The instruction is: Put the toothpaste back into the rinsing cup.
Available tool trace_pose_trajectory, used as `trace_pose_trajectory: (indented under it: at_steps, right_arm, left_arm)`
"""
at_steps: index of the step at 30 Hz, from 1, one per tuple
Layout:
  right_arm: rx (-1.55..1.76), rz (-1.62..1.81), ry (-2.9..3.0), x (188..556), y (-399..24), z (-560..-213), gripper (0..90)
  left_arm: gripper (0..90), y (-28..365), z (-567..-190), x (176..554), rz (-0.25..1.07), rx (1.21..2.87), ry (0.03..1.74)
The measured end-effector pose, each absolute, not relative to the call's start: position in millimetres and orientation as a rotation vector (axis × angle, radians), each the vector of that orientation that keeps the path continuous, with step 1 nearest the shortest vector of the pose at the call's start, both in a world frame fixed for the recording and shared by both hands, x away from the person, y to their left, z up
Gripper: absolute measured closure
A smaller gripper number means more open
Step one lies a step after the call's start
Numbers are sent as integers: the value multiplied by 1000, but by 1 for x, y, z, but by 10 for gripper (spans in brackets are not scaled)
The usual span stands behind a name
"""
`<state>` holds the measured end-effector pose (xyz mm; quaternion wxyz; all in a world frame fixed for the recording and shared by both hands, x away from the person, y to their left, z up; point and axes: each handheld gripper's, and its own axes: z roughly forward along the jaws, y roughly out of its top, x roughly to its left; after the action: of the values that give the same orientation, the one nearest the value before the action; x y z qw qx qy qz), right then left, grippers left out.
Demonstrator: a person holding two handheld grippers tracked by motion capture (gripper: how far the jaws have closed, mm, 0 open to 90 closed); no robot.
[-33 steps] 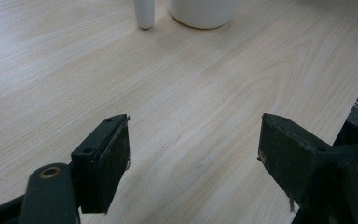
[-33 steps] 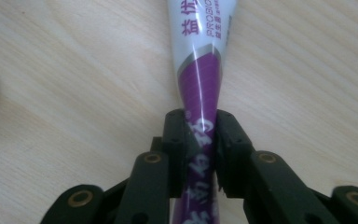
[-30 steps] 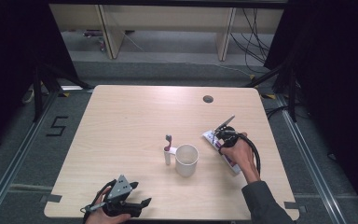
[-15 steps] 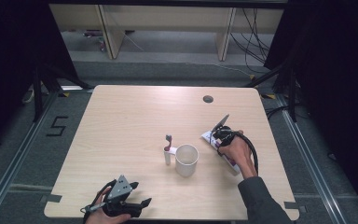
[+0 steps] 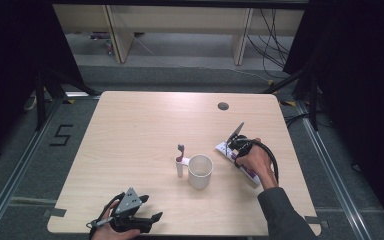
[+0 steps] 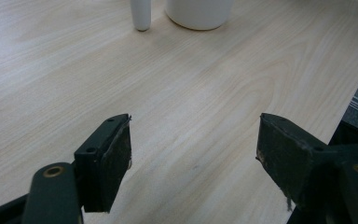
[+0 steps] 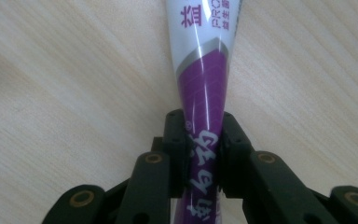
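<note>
Right hand-held gripper [image 7: 201, 154] clamps a toothpaste tube [image 7: 204, 79].
Left hand-held gripper [image 6: 193, 158] gapes released, lower left of the surface [image 5: 140, 130].

Light wood table [image 5: 145, 125]: white cup [image 5: 200, 171], upright toothbrush [image 5: 180, 160] beside it, toothpaste tube [image 5: 225, 148].

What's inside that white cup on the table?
From the high view, the white cup looks empty as far as its pale inside shows; the very bottom is hard to make out. The toothbrush stands upright just beside it, outside the cup, not in it.
</note>
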<state>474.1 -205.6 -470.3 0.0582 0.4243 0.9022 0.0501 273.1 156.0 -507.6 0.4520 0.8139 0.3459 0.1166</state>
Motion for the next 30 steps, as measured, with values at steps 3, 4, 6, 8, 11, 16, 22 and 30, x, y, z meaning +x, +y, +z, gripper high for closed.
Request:
trace_pose_trajectory:
  at_steps: [3,4,6,8,11,16,22,30]
  right_arm:
    - [1263,186,2749,474,-211,-470,767]
    - [1290,204,2739,472,-211,-469,767]
    - [1305,242,2736,471,-215,-466,768]
    - [1295,277,2724,470,-218,-463,768]
    - [1311,374,2700,466,-222,-456,768]
    - [1285,552,2663,460,-228,-442,768]
    - [1285,748,2578,451,-227,-426,769]
    - [1166,1171,2426,437,-220,-404,769]
  left_arm:
    - [259,156,-507,273,287,2011,859]
    - [259,157,-506,273,290,2031,862]
    - [259,157,-507,273,290,2025,860]
    - [259,157,-506,273,290,2029,862]
    - [260,157,-506,273,290,2026,861]
    - [263,157,-506,273,289,2026,861]
    - [264,157,-507,274,290,2017,859]
    - [266,157,-507,274,287,2000,857]
